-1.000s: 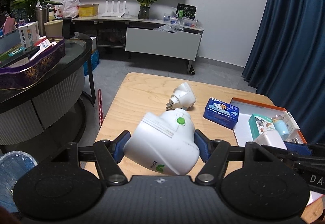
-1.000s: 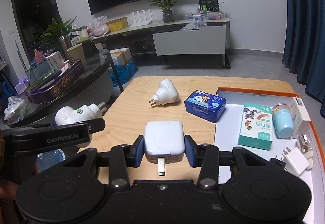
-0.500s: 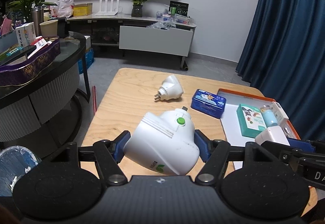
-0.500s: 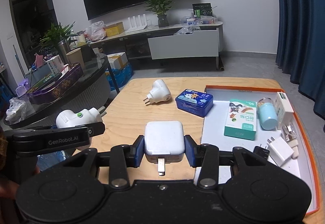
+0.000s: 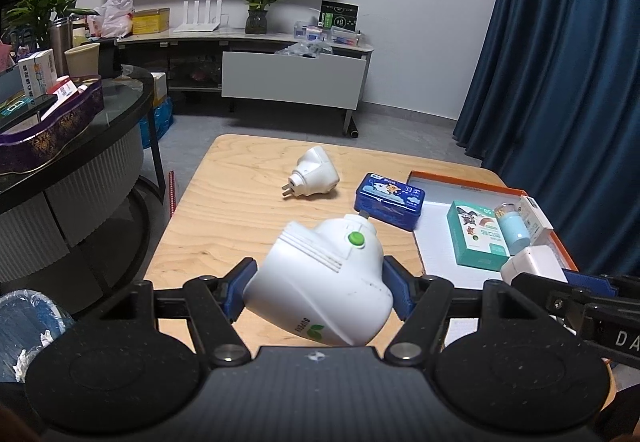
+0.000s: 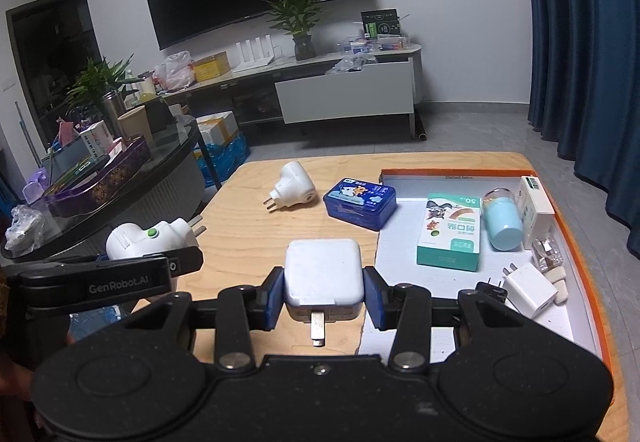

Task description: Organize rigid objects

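Note:
My left gripper [image 5: 318,294] is shut on a white plug-in device with a green button [image 5: 320,282], held above the near left of the wooden table [image 5: 240,209]; it also shows in the right wrist view [image 6: 148,242]. My right gripper [image 6: 324,298] is shut on a square white charger [image 6: 322,276], held near the left edge of the orange-rimmed tray [image 6: 576,242]. A second white plug-in device [image 6: 290,187] and a blue tin [image 6: 360,201] lie on the table.
The tray holds a green box [image 6: 450,234], a light blue bottle [image 6: 502,224], a white box [image 6: 536,205] and a small white charger [image 6: 528,292]. A dark round table [image 5: 80,129] with clutter stands left. Blue curtains [image 5: 568,61] hang right.
Both grippers have pulled back and risen, each holding its object. More of the table and tray shows now. The objects on the table have not moved.

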{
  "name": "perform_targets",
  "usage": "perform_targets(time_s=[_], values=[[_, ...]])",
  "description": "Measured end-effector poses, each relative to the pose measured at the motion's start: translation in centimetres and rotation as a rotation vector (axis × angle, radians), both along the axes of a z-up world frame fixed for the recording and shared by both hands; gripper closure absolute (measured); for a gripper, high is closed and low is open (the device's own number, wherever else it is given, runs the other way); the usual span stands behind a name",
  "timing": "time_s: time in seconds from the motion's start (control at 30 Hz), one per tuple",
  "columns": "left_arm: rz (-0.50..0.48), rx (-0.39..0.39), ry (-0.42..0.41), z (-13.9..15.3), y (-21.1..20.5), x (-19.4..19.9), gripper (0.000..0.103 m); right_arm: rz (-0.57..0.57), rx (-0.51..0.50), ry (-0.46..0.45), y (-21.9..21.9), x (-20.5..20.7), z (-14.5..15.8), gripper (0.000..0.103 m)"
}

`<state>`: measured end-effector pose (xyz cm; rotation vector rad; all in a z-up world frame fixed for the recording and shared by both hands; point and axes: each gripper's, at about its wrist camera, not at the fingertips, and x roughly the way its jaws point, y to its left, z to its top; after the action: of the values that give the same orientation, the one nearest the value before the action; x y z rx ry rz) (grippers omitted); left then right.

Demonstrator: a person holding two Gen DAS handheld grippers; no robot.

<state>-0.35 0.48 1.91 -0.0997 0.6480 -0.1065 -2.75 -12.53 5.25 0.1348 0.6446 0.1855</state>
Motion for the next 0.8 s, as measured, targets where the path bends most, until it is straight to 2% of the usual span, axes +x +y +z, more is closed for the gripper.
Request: perform_targets(time_s=[0.8], values=[[-0.060, -0.003, 0.003, -0.1, -2.2, 0.3, 0.035, -0.062, -0.002, -0.014, -2.3, -0.6, 0.5, 0.052]])
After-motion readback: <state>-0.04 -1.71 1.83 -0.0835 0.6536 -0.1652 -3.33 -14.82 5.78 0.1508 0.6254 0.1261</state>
